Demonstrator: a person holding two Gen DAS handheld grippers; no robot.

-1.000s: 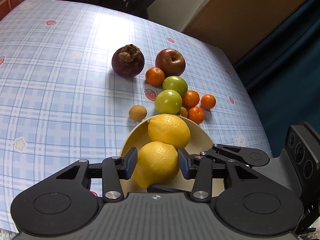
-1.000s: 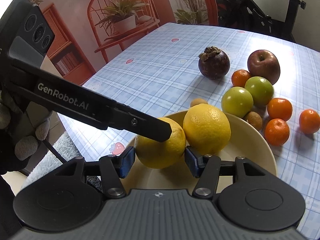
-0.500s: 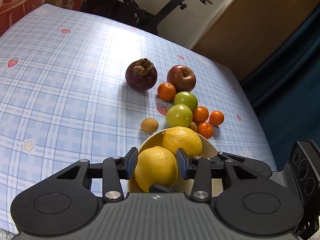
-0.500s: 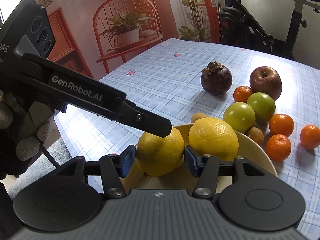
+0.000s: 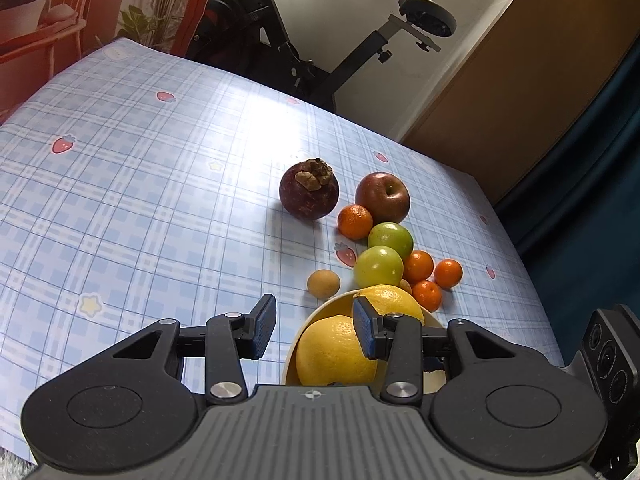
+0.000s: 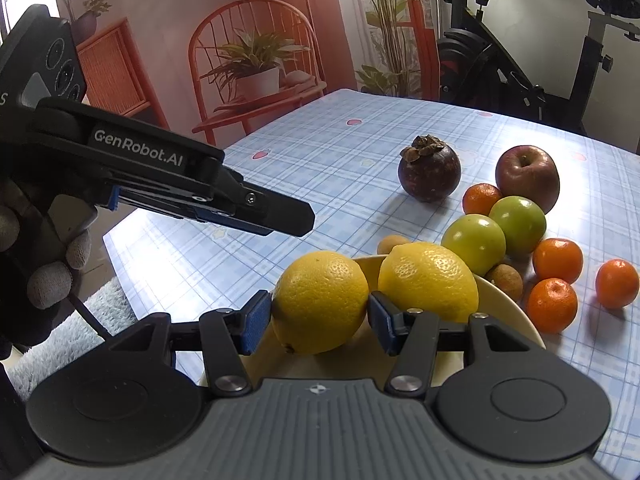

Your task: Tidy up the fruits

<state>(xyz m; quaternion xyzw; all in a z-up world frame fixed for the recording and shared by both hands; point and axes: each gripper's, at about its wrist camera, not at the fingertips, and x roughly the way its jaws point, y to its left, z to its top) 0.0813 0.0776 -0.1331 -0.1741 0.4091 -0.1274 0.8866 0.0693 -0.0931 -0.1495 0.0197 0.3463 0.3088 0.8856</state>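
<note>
Two lemons lie in a cream bowl (image 5: pixel 297 340) at the table's near edge. The near lemon (image 6: pixel 320 297) sits between the pads of my right gripper (image 6: pixel 313 322), which looks shut on it. The far lemon (image 6: pixel 428 277) lies beside it. My left gripper (image 5: pixel 315 326) is open and empty, raised above and left of the bowl; it shows from the side in the right wrist view (image 6: pixel 276 212). The near lemon (image 5: pixel 336 351) shows under its right finger.
Beyond the bowl lie a mangosteen (image 5: pixel 309 189), a red apple (image 5: pixel 382 197), two green fruits (image 5: pixel 377 265), several small oranges (image 5: pixel 418 266) and small brown fruits (image 5: pixel 323 282). The blue checked tablecloth (image 5: pixel 140 208) stretches left. An exercise bike stands behind the table.
My left gripper has let go of the near lemon, opened, and lifted up and to the left. My right gripper stays around the same lemon.
</note>
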